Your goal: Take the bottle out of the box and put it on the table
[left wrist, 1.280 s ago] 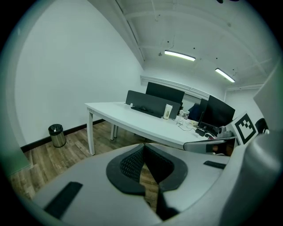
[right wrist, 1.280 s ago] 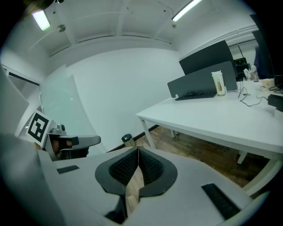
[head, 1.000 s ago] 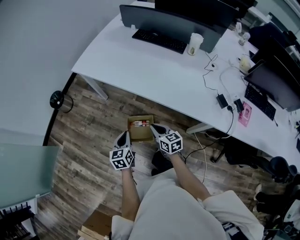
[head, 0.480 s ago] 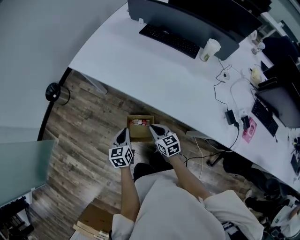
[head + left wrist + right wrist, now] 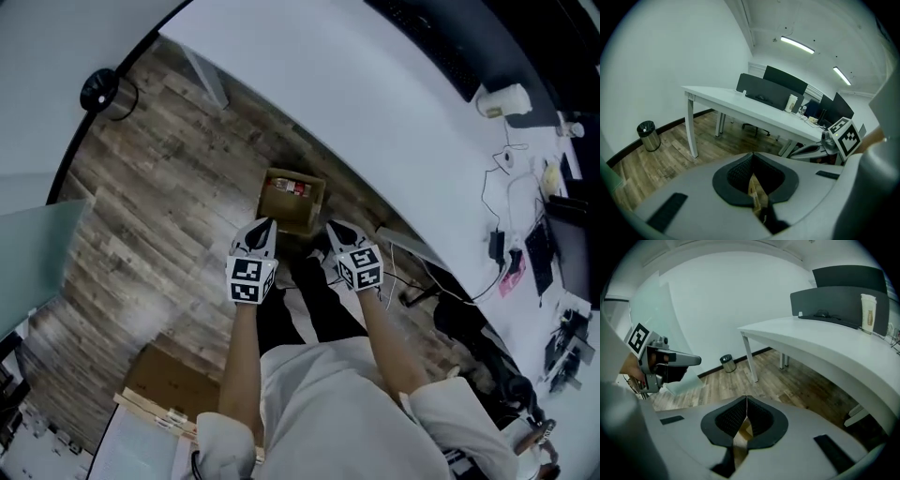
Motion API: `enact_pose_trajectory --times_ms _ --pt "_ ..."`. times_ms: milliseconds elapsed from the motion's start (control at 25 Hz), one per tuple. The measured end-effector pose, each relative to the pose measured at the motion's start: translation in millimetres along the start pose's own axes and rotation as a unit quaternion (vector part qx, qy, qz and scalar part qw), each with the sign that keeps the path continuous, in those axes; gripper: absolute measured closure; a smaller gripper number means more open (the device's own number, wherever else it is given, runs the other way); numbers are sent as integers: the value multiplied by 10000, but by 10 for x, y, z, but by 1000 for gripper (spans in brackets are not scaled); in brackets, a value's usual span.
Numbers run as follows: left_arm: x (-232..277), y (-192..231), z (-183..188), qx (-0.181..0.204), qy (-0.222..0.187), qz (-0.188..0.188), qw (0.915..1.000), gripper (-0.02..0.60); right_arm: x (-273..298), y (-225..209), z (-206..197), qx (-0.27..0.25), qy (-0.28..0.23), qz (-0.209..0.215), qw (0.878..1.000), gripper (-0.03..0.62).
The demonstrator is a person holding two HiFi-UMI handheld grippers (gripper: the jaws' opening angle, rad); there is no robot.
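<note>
Left gripper: jaws closed tip to tip, empty, at 7 o'clock of the box. Box: open cardboard, on the wooden floor; the bottle lies on its side inside, untouched. Right gripper: jaws pressed together, empty, at 5 o'clock of the box. Table: white, at 1 o'clock. Judged status: nothing completed; grasp, lift and placement all remain.

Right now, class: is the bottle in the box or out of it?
In. The bottle lies inside the open box on the floor.
</note>
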State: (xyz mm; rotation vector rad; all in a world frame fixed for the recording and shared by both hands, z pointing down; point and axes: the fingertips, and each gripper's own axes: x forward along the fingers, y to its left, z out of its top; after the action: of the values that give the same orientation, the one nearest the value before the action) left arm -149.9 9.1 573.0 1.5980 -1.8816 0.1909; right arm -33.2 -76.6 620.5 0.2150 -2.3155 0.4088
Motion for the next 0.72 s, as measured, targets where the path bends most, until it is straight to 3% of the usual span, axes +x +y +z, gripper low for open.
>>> enact_pose_trajectory --times_ms 280,560,720 --pt "141 770 -565 -184 169 -23 9997 568 777 -20 -235 -416 195 -167 9988 554" --pt "584 1147 -1127 -330 35 -137 9994 568 1520 -314 -732 -465 474 -241 9975 554" --pt "980 1266 -1572 -339 -39 -210 9992 568 2029 -518 -1262 -965 976 -313 9900 554"
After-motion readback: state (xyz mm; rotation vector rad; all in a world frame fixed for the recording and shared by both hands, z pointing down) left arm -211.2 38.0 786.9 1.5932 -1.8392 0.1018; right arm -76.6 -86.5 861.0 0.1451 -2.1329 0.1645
